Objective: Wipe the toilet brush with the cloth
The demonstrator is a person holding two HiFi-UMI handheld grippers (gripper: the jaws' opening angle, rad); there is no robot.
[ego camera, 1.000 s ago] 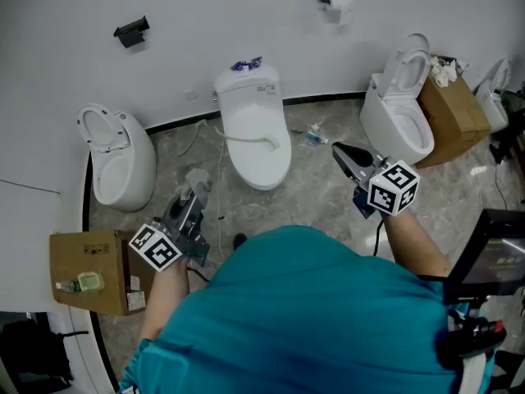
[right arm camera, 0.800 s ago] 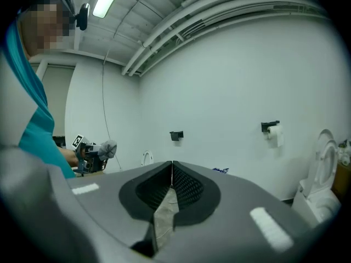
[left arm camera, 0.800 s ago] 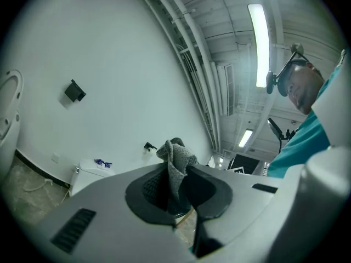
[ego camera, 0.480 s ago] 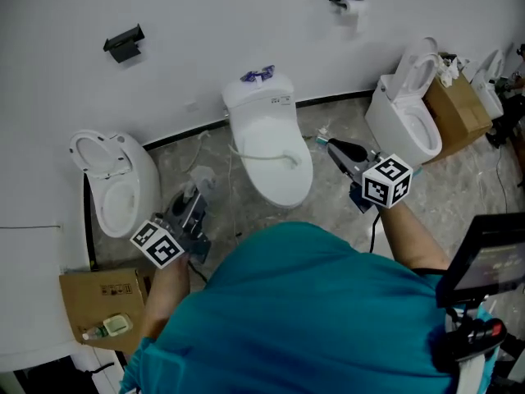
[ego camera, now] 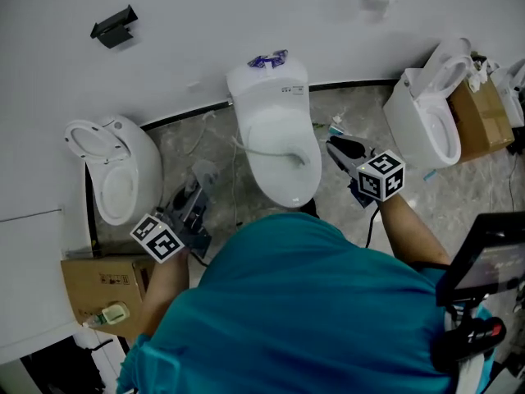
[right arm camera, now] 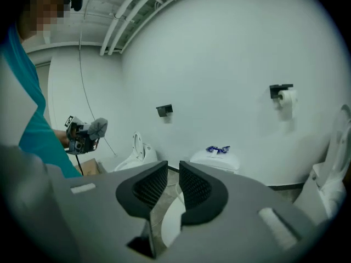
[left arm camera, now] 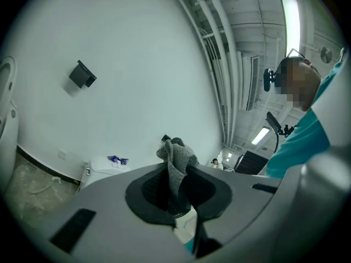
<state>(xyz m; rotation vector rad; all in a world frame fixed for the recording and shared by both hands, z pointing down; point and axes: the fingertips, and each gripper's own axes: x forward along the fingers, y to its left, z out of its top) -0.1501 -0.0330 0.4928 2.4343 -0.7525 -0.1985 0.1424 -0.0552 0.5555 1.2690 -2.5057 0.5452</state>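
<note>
Cloth (left arm camera: 176, 166) clamped in L gripper (ego camera: 193, 195), bunched up past jaw tips, left of middle toilet (ego camera: 283, 142). R gripper (right arm camera: 173, 174) just cracked open, narrow gap, nothing btwn, toilet's right side.

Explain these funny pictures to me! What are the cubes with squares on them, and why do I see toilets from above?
There is no robot here. A person in a teal top holds a grabbing tool in each hand, and the cubes with squares are parts of those tools. The picture from above comes from a camera on the person's head. It looks down at three toilets on a stone floor, with the middle toilet right in front. The other two pictures come from small cameras riding on the tools. The left gripper pinches a grey cloth. The right gripper holds nothing: its jaws have just been opening and stand a little apart. A cardboard box sits at the left.
</note>
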